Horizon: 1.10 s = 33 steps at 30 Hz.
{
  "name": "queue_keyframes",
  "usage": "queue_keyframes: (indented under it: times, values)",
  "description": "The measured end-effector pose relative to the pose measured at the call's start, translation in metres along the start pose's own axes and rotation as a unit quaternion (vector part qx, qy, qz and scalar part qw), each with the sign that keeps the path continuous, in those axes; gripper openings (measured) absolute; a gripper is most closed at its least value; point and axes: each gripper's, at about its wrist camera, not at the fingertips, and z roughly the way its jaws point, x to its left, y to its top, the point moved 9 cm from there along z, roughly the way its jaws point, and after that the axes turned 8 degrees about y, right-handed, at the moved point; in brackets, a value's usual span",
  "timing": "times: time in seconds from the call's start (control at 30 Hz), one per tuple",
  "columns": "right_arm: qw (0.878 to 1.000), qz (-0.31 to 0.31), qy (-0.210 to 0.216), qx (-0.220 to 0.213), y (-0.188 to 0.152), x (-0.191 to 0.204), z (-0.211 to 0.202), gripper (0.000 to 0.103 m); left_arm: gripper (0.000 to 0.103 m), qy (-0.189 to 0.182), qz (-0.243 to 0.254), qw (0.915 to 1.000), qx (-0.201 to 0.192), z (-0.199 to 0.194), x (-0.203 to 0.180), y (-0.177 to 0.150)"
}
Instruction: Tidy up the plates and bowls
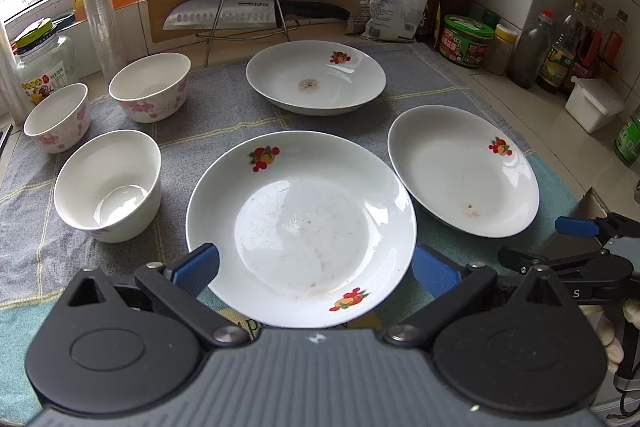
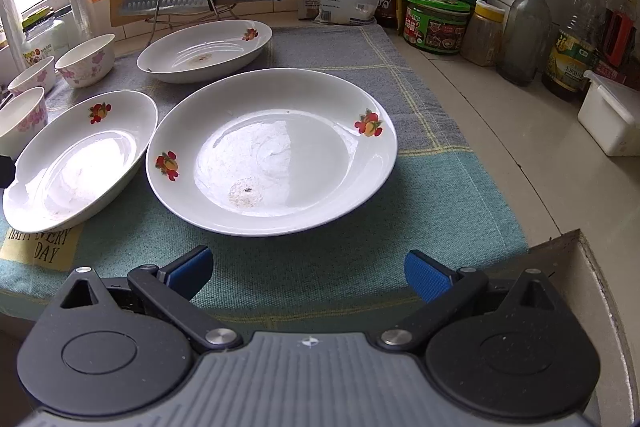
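Three glazed white ceramic plates with fruit decals lie on the checked cloth: stiff, slippery, breakable, best pinched at the rim. The centre plate [image 1: 300,227] sits low-centre between the wide-open left gripper [image 1: 316,267]; the right gripper [image 2: 308,271] gapes empty

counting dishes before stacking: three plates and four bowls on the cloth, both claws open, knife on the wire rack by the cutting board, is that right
One slip: there are three bowls, not four. The left wrist view shows them at the left of the cloth: the near bowl, the middle bowl and the far bowl. The rest holds.
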Motion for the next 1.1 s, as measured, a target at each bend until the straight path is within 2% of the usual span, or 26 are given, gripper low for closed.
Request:
queue_keyframes:
  times: [0.27, 0.43, 0.7, 1.0, 1.1]
  values:
    - [0.998, -0.044, 0.042, -0.002, 0.010, -0.005, 0.020, 0.103, 0.102, 0.006, 0.018, 0.9998, -0.001, 0.007, -0.024, 0.028]
    - [0.993, -0.090, 0.078, 0.005, 0.014, -0.005, 0.029, 0.103, 0.102, 0.002, 0.026, 0.9997, -0.005, 0.017, -0.050, 0.059]
    - [0.984, -0.141, 0.105, 0.000, 0.016, -0.009, 0.032, 0.103, 0.102, -0.012, 0.053, 0.9985, -0.007, 0.046, -0.098, 0.099]
    - [0.983, -0.147, 0.108, -0.001, 0.017, -0.011, 0.032, 0.103, 0.102, -0.037, 0.090, 0.9945, 0.038, 0.100, -0.134, 0.121]
    - [0.984, -0.145, 0.105, -0.002, 0.016, -0.012, 0.031, 0.103, 0.102, -0.057, 0.098, 0.9913, 0.067, 0.119, -0.140, 0.119]
